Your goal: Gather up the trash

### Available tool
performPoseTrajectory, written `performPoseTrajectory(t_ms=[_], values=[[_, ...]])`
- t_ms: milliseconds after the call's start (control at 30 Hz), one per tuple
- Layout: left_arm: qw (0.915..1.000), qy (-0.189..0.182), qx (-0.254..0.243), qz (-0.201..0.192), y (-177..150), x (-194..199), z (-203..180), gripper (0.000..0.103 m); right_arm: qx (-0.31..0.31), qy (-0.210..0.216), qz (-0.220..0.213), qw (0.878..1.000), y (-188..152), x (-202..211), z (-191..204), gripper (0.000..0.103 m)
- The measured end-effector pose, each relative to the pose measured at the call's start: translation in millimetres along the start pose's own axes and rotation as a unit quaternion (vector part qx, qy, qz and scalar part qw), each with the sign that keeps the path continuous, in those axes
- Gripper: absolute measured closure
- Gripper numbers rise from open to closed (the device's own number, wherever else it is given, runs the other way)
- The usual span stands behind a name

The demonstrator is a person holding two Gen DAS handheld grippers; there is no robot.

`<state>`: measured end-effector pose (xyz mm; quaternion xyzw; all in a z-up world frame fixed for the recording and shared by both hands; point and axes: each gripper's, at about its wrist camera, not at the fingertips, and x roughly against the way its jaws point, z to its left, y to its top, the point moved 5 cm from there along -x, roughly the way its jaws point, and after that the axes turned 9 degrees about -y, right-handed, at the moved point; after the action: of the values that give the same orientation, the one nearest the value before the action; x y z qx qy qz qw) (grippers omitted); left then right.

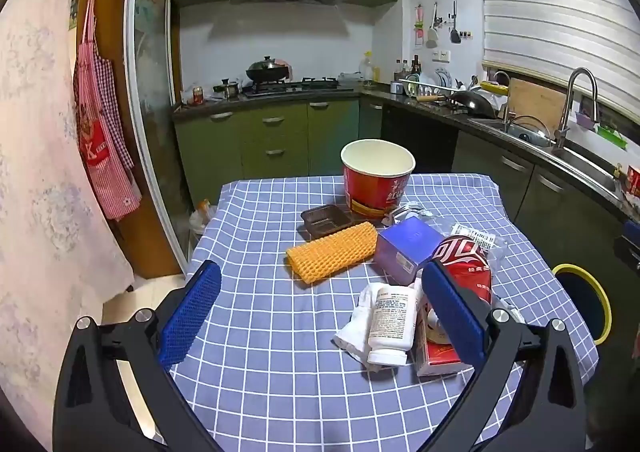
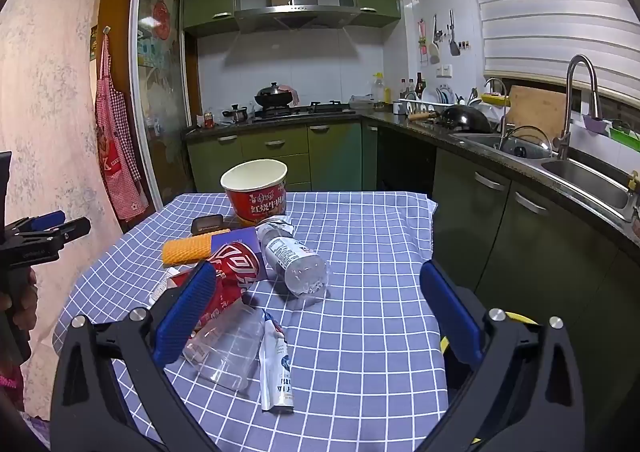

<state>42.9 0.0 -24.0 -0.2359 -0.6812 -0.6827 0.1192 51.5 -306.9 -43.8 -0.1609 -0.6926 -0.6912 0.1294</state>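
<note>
Trash lies on a table under a blue checked cloth (image 1: pixel 264 316). A red noodle bucket (image 1: pixel 377 176) stands at the far side, with a brown plastic tray (image 1: pixel 326 218), an orange waffle roll (image 1: pixel 332 252), a purple box (image 1: pixel 408 246), a red cola can (image 1: pixel 468 260) and a white pill bottle (image 1: pixel 390 322) nearer. My left gripper (image 1: pixel 320 316) hangs open above the near edge, nothing between its pads. In the right wrist view a clear water bottle (image 2: pixel 294 260), a clear plastic cup (image 2: pixel 226 348) and a silver sachet (image 2: pixel 276 364) lie ahead of my open right gripper (image 2: pixel 320 316).
A yellow-rimmed bin (image 1: pixel 584 300) stands right of the table. Green cabinets, a stove (image 1: pixel 292 86) and a sink counter (image 2: pixel 580 168) line the back and right walls. A red apron (image 1: pixel 102 140) hangs left. The other gripper and a hand (image 2: pixel 24 252) show at the right wrist view's left edge.
</note>
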Motion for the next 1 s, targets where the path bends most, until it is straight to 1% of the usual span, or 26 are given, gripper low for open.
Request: performPoseTrajectory(t_ms=[100,133,233,333,467,500,700,1000], values=[[0.9998,0.015,-0.012,-0.004,-1.6,2.6,-4.2,0.004,-0.001,0.001,0.0,1.0,-0.4,-0.8,0.4,0.006],[0.9995,0.022,-0.02,-0.002,-4.0,1.8,-11.4,0.004,0.0,0.001,0.0,1.0,-0.6,-1.3,0.7,0.006],[0.9998,0.019,-0.007,0.006,-2.7,4.6,-11.2,0.004,-0.002,0.001,0.001,1.0,-1.1,-1.6,0.6,0.006],[0.9998,0.006,0.01,0.014,-0.1,1.9,2.0,0.004,0.0,0.001,0.001,1.0,-1.8,-0.5,1.5,0.006],[0.9998,0.008,0.007,0.014,-2.3,-7.7,3.3,0.004,0.001,0.001,0.0,1.0,-2.7,3.4,2.4,0.006],[0.9999,0.009,0.006,0.012,-2.5,-6.7,1.3,0.004,-0.001,0.001,0.004,1.0,-3.3,-4.0,0.8,0.006],[0.9999,0.008,0.006,0.008,-0.1,-1.8,2.2,0.004,-0.002,0.002,0.005,1.0,-3.4,-4.1,0.8,0.006],[0.9999,0.008,0.003,0.012,0.6,-1.9,2.2,0.004,-0.002,0.001,0.007,1.0,-6.9,-7.9,1.6,0.006]])
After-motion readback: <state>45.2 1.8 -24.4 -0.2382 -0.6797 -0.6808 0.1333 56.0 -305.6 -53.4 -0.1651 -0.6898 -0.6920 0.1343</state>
